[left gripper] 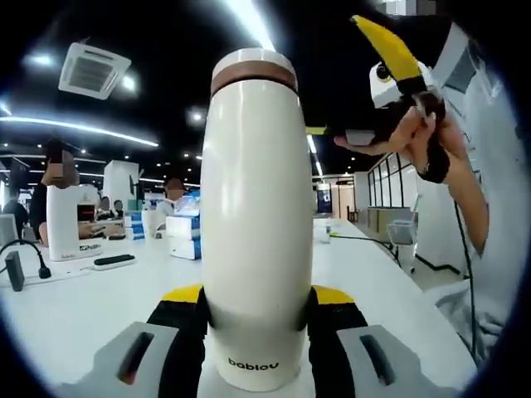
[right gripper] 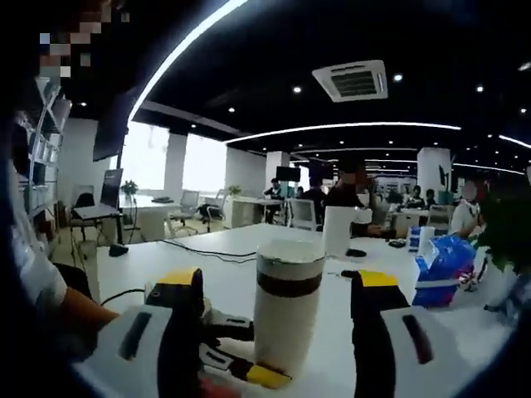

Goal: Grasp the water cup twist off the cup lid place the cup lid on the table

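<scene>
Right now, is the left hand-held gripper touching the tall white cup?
Touching: in the left gripper view, the left hand-held gripper clamps the tall white cup.

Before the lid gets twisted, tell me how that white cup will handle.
The white cup looks rigid, so the left claw, shut on its body, probably won't dent it. Its glossy, rounded wall could slip or spin in the grip. Tall and narrow, it may tip if set down carelessly. The right claw straddles the lid.
</scene>
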